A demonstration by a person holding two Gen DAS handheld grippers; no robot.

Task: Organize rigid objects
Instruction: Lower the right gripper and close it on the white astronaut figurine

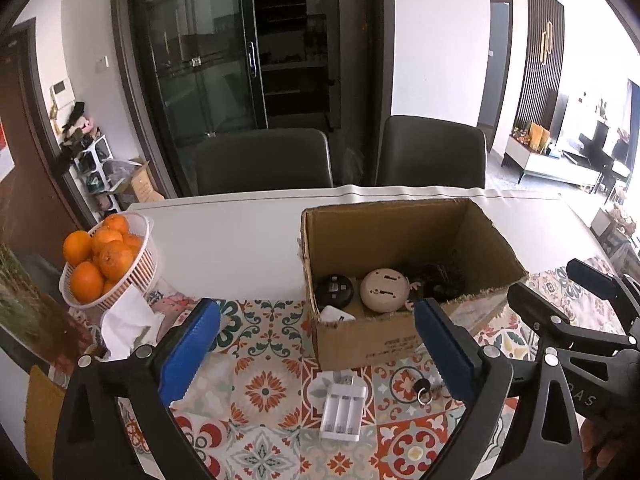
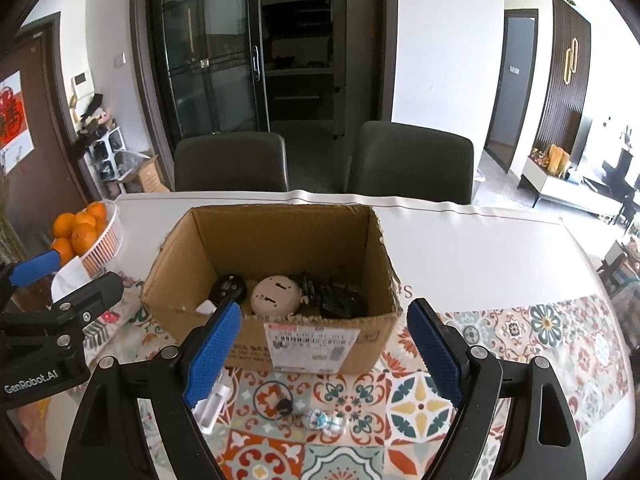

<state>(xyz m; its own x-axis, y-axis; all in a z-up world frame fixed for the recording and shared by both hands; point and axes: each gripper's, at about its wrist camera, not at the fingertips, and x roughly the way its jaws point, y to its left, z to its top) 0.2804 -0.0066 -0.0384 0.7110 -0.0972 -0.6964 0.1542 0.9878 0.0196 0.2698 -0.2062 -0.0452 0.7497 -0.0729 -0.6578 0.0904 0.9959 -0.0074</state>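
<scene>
The left gripper (image 1: 318,342) hangs above the table (image 1: 240,236) with its blue-padded fingers (image 1: 192,350) spread wide apart and nothing between them. Just below and between those fingers, a white battery charger (image 1: 343,410) with three slots lies flat on the patterned tile-print mat (image 1: 264,392). Beside the charger, toward the gripper's right finger, sits a small dark key with a metal ring (image 1: 422,388). Straight ahead of the gripper stands an open cardboard box (image 1: 360,344), its near wall just beyond the charger. Inside it are a black round device (image 1: 333,290), a beige round device (image 1: 384,290), a white piece (image 1: 336,314) in the near corner and a tangle of dark items (image 1: 440,280) that cannot be made out. Off to the left of the gripper, a white basket (image 1: 132,280) holds oranges (image 1: 100,256), with a crumpled white tissue (image 1: 128,320) just in front of it.

The right gripper (image 2: 324,352) is likewise wide open and holds nothing. Under its span lie the key (image 2: 285,404) and a small blue-and-white figure (image 2: 326,422), near each other on the mat; the charger (image 2: 212,404) shows partly behind its left finger. The box, bearing a white shipping label (image 2: 312,346), stands directly ahead. Two dark chairs (image 2: 412,160) sit beyond the table's far edge.
</scene>
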